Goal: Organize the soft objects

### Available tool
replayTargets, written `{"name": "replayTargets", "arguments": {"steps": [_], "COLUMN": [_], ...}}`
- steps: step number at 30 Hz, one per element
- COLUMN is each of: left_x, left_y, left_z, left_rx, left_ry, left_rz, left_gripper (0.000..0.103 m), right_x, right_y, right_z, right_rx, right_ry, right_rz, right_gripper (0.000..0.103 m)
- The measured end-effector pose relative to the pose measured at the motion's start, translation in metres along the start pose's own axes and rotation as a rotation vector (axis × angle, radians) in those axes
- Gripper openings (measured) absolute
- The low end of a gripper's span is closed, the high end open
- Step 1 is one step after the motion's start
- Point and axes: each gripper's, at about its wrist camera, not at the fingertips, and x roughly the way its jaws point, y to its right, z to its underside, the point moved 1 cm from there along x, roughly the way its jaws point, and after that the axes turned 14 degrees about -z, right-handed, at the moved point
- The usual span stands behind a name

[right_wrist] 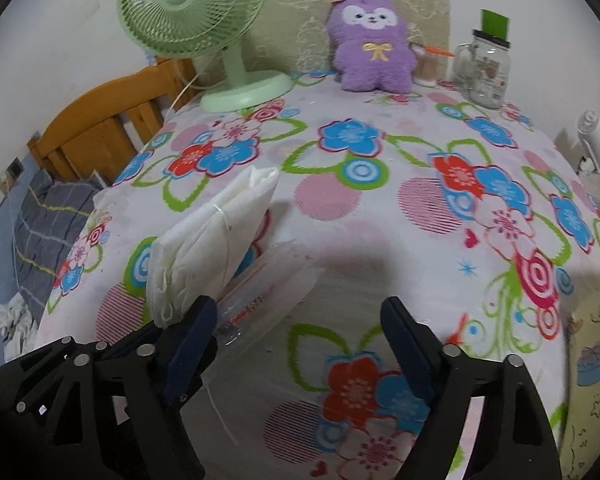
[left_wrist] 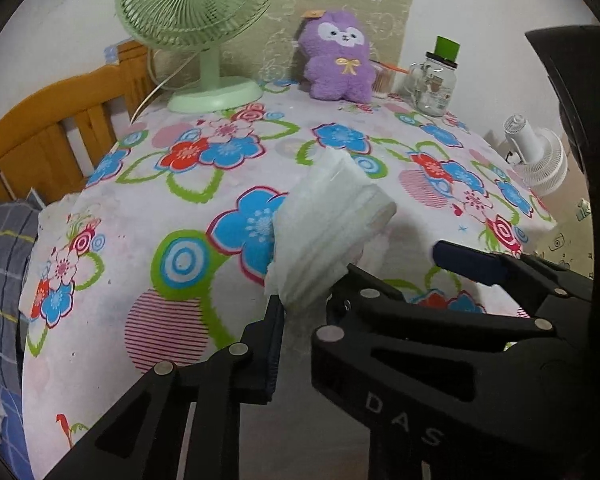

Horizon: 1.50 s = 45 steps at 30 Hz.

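Observation:
A stack of folded white soft pads (left_wrist: 332, 216) tied with a thin thread stands tilted above the flowered tablecloth (left_wrist: 188, 320). My left gripper (left_wrist: 306, 296) is shut on the stack's lower end. In the right wrist view the same stack (right_wrist: 216, 240) rises just left of my right gripper (right_wrist: 300, 312), which is open. A clear plastic wrapper (right_wrist: 272, 288) lies beside its left finger (right_wrist: 196, 336) and the pads do not press on it. A purple plush toy (left_wrist: 340, 60) (right_wrist: 370, 44) sits upright at the back of the table.
At the back left stands a green table fan (left_wrist: 196, 12); a glass mug jar (left_wrist: 434, 84) with a green-topped lid is at the back right. A small white fan (left_wrist: 540, 160) sits off the right edge. A wooden bed frame (left_wrist: 52, 128) and grey checked bedding (left_wrist: 4, 260) lie left.

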Motion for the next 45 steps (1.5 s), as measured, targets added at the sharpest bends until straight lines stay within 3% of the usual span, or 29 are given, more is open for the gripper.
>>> {"name": "replayTargets", "arguments": {"steps": [4,6,7,8,12,17,32,34,37,39,45], "left_x": [0.001,0.001,0.001,0.002,0.006,0.000,0.000,0.000,0.000,-0.001,-0.001], "left_y": [-0.003,-0.003,-0.004,-0.005,-0.009,-0.007,0.000,0.000,0.001,0.002,0.005], "left_z": [0.001,0.001,0.001,0.000,-0.001,-0.004,-0.013,-0.013,-0.013,-0.012,-0.009], "left_rx": [0.000,0.004,0.003,0.000,-0.011,0.018,0.038,0.037,0.040,0.046,0.066], "left_ry": [0.000,0.001,0.000,-0.005,-0.023,-0.003,-0.002,-0.001,-0.004,0.001,0.008], "left_rz": [0.019,0.026,0.036,0.039,-0.007,-0.030,-0.053,-0.061,-0.075,-0.076,-0.094], "left_gripper": [0.023,0.023,0.025,0.036,0.060,0.068,0.072,0.072,0.074,0.077,0.083], "right_x": [0.010,0.013,0.013,0.014,0.012,0.010,-0.009,-0.012,-0.015,-0.018,-0.022], "right_y": [-0.008,-0.011,-0.013,-0.014,-0.021,-0.017,0.002,0.005,0.007,0.007,-0.004], "right_z": [-0.003,-0.004,-0.005,-0.005,-0.005,-0.004,-0.008,-0.008,-0.008,-0.007,-0.010], "right_rx": [-0.019,-0.028,-0.030,-0.034,-0.081,-0.077,-0.048,-0.047,-0.045,-0.049,-0.107], "right_ry": [-0.025,-0.039,-0.042,-0.042,-0.036,-0.033,-0.037,-0.032,-0.026,-0.013,0.010], "right_rz": [-0.035,-0.059,-0.067,-0.069,-0.038,-0.023,0.002,0.009,0.022,0.021,0.042], "right_gripper": [0.062,0.045,0.040,0.024,0.002,0.002,0.005,0.011,0.032,0.065,0.071]}}
